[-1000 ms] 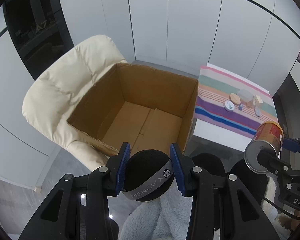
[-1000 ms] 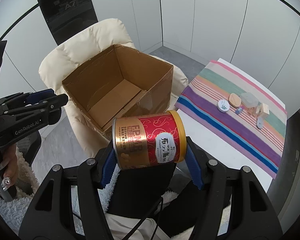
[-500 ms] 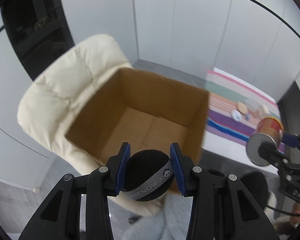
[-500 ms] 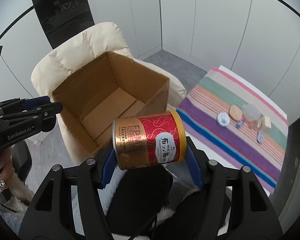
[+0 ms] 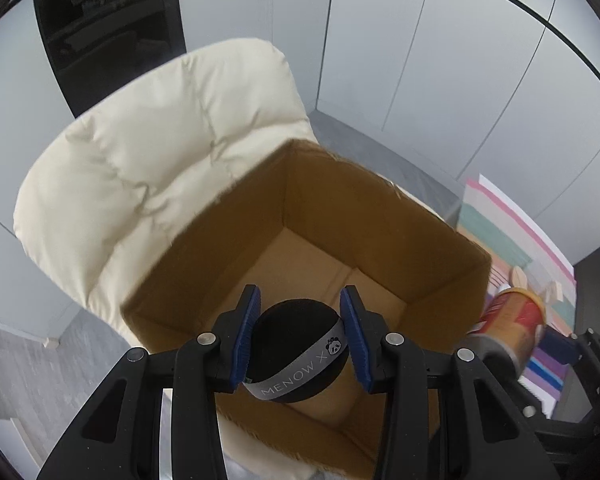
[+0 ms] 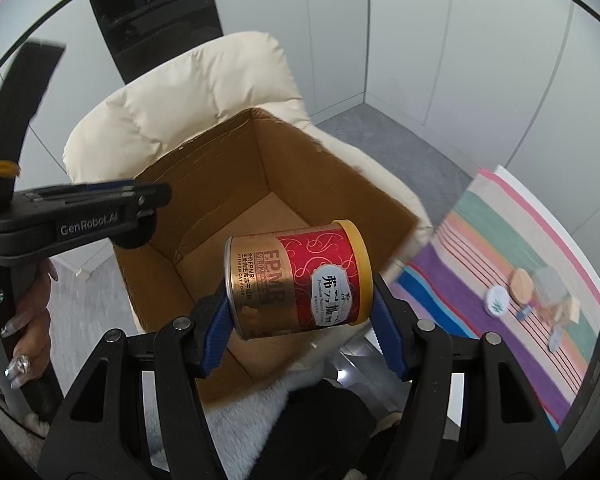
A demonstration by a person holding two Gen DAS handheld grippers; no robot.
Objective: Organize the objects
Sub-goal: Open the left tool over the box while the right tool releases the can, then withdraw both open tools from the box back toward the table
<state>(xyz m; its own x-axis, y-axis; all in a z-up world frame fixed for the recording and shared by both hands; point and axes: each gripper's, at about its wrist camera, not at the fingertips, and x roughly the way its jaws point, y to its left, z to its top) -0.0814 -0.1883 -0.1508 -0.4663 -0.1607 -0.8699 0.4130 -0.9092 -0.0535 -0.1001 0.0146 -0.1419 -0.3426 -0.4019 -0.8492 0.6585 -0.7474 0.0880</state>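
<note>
An open, empty cardboard box (image 5: 400, 216) (image 6: 236, 168) sits on a cream padded chair (image 5: 140, 168) (image 6: 204, 84). My left gripper (image 5: 302, 340) is shut on a black ball with a grey MENOW band (image 5: 296, 350) and holds it over the box's near edge. My right gripper (image 6: 300, 308) is shut on a red and gold cat food can (image 6: 296, 278), held on its side above the box's near right corner. The can also shows at the right of the left wrist view (image 5: 514, 324). The left gripper shows at the left of the right wrist view (image 6: 80, 212).
A striped cloth (image 6: 512, 240) (image 5: 496, 224) on a white table lies to the right of the chair, with several small items such as a round white lid (image 6: 497, 300) and a tan disc (image 6: 522, 280). White wall panels and a dark panel (image 5: 108, 20) stand behind the chair.
Both grippers have moved forward toward the box with their loads. The ball and the can are now over the box's near side. Both stay shut.
</note>
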